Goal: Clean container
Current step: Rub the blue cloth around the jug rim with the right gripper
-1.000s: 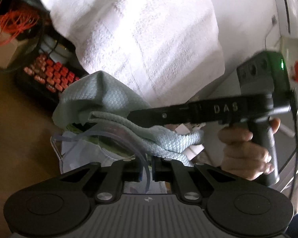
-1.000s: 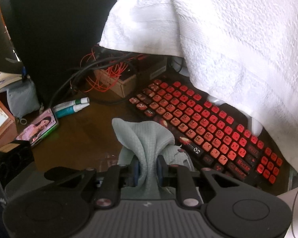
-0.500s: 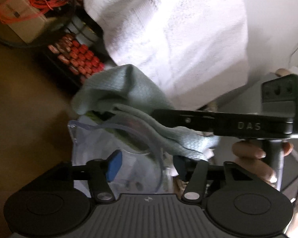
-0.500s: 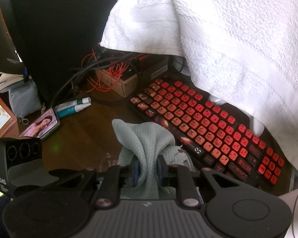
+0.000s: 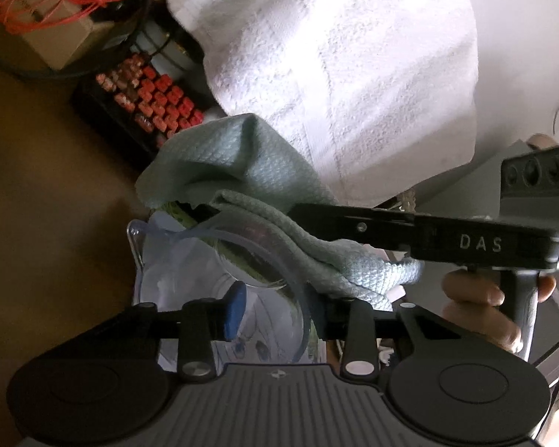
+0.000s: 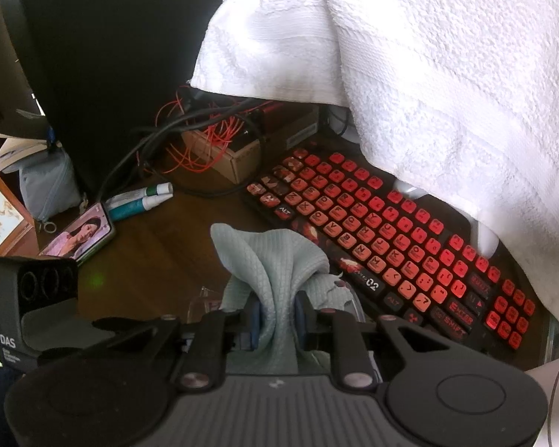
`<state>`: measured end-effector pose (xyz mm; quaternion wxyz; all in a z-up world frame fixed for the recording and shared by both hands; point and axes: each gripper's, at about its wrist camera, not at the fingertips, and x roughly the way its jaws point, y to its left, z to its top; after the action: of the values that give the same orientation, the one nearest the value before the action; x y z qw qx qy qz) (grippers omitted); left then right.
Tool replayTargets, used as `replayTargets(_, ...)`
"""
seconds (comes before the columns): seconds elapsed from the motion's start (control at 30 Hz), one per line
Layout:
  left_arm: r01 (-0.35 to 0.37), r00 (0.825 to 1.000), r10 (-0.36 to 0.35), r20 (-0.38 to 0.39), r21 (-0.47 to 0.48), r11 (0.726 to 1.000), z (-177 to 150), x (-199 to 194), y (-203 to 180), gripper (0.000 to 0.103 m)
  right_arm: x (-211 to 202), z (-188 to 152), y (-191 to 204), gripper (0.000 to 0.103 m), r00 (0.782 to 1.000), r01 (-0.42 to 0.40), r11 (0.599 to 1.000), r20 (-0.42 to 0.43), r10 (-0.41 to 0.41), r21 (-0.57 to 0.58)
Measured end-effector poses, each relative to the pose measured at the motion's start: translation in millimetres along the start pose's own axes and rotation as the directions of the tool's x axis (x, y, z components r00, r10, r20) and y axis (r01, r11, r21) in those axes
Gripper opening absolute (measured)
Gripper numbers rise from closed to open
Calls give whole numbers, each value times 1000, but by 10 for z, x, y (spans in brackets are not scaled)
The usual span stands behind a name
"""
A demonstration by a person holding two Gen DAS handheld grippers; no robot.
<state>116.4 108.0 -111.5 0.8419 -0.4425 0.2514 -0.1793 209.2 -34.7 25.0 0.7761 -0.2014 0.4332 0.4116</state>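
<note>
A clear plastic container (image 5: 190, 283) lies on the wooden desk in front of my left gripper (image 5: 275, 309). That gripper is open, its jaws either side of the container's rim. My right gripper (image 6: 275, 320) is shut on a grey-green cloth (image 6: 275, 260) and presses it into the container. In the left wrist view the cloth (image 5: 242, 171) drapes over the container's far side, with the right gripper's black body (image 5: 428, 231) reaching across from the right. The container (image 6: 205, 298) is mostly hidden in the right wrist view.
A red-lit keyboard (image 6: 391, 231) lies just behind the container. A white towel (image 6: 447, 74) hangs over it. A box with orange wires (image 6: 223, 149), tubes (image 6: 141, 201) and a phone (image 6: 82, 234) lie at the back left of the desk (image 5: 37, 223).
My left gripper was shut on the container's rim and has opened wide. It has shifted left relative to the container. The right gripper still holds the cloth in place.
</note>
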Motion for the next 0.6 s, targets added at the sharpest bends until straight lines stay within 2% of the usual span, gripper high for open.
replayTargets(0.1, 0, 1000, 0, 4, -35, 999, 4, 6, 32, 37, -2, -3, 3, 18, 1000, 0, 1000, -1, 0, 0)
replayTargets(0.27, -47, 998, 47, 40, 0, 999, -71, -84, -102, 33, -2, -2, 2, 19, 1000, -4, 1000, 0, 4, -2)
replayTargets(0.37, -58, 998, 54, 44, 80, 995, -73, -104, -157, 32, 0, 1, -6, 19, 1000, -7, 1000, -1, 7, -1)
replayTargets(0.47, -63, 997, 59, 47, 104, 993, -71, -114, -188, 29, -2, 2, -12, 19, 1000, -11, 1000, -2, 11, 0)
replayTargets(0.53, -67, 997, 60, 52, 141, 988, -65, -129, -228, 24, -4, 2, -18, 19, 1000, -14, 1000, -2, 14, 3)
replayTargets(0.6, -47, 998, 44, 34, 88, 995, -32, -154, -171, 23, -6, 2, -30, 19, 1000, -20, 1000, 0, 20, 10)
